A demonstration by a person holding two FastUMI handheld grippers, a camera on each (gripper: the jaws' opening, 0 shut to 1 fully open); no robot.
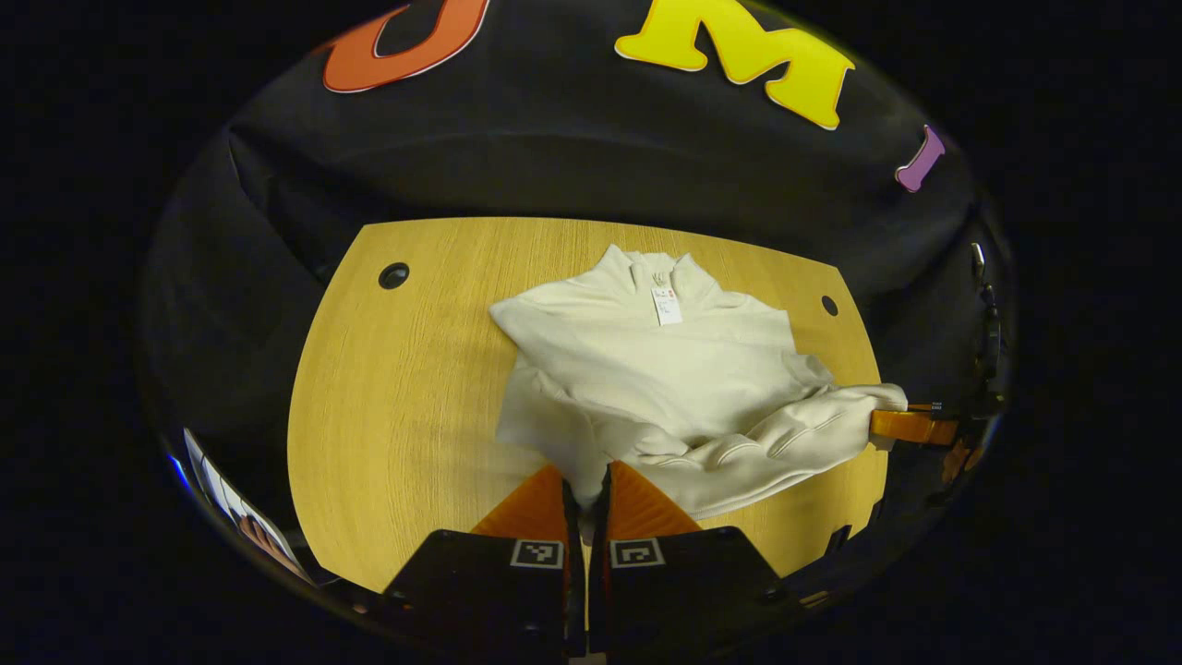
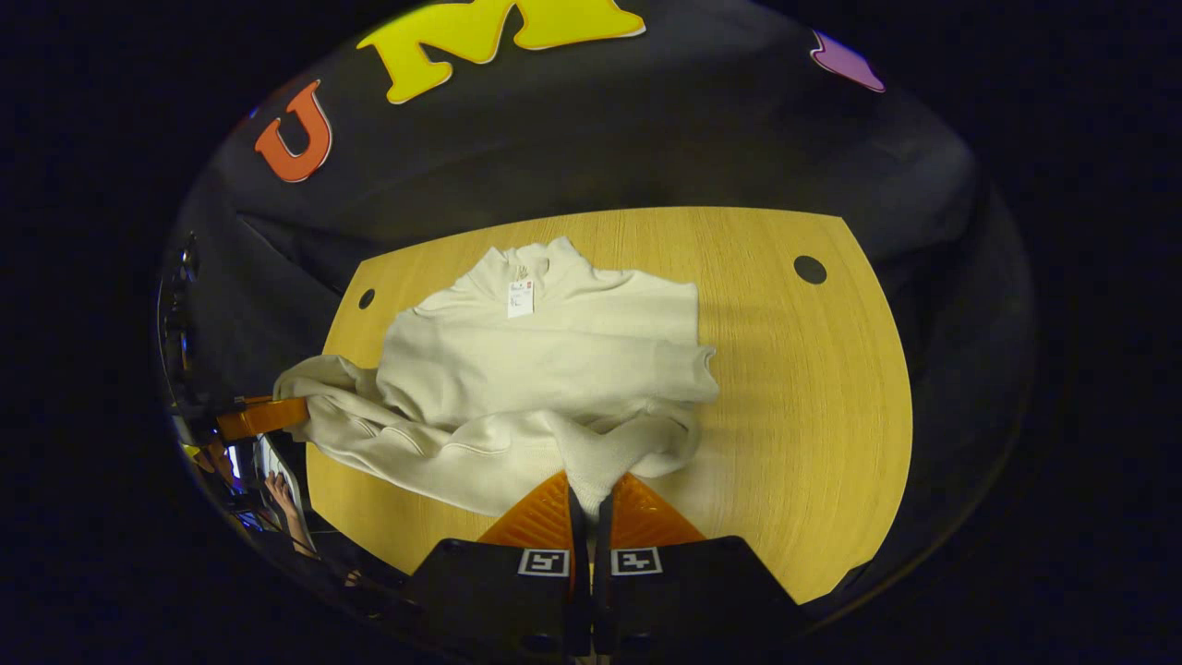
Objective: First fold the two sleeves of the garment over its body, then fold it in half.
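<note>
A cream garment (image 1: 665, 379) lies on a wooden table (image 1: 406, 388), collar toward the 12 o'clock edge in both views; a white tag (image 1: 666, 306) sits just below the collar.

Left gripper view: the left gripper (image 1: 585, 494) stands at 6 o'clock; its two fingers are nearly closed, with a fold of the garment's near edge pinched between them; the cloth rises from the fingertips toward the body of the garment. A sleeve (image 1: 794, 434) runs from the garment's middle out toward 3 o'clock; its cuff end meets the right gripper (image 1: 910, 425) at the table's edge. Two dark round holes are set in the table top, one at 10 o'clock (image 1: 393, 275), one at 2 o'clock (image 1: 829, 305).

Right gripper view: the right gripper (image 2: 589, 503) stands at 6 o'clock; its fingers are drawn narrow and clamp a bunched piece of the garment (image 2: 554, 369); the other sleeve lies folded across the chest, ending at a cuff (image 2: 702, 369) toward 3 o'clock. The left gripper (image 2: 263, 416) shows at 9 o'clock, touching the garment's far corner; whether its fingers are closed cannot be told from here. The garment is rumpled along its near edge and flat near the collar.
</note>
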